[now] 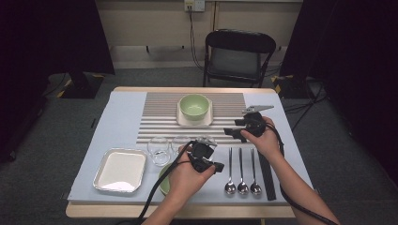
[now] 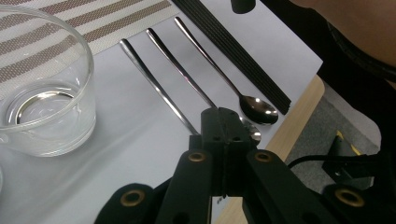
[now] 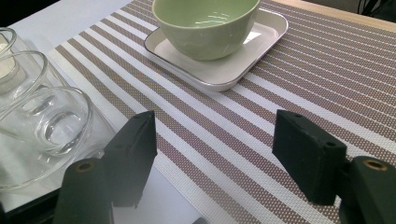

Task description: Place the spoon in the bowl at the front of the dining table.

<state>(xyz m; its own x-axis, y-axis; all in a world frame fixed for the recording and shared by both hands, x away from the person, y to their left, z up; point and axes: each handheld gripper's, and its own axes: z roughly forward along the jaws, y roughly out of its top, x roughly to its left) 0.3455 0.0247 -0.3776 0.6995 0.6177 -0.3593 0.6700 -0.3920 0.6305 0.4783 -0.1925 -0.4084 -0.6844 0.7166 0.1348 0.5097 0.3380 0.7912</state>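
Pale cloth on my tabletop, chair beyond, green bowl on perhaps a tray, my left tongs closed, right tongs open.

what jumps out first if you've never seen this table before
The pale green bowl on its white square plate stands out, set at the far middle of the striped placemat. Nearer the person, three spoons lie side by side at the front right, by the shut left hand-held gripper. The right hand-held gripper hangs open over the mat.
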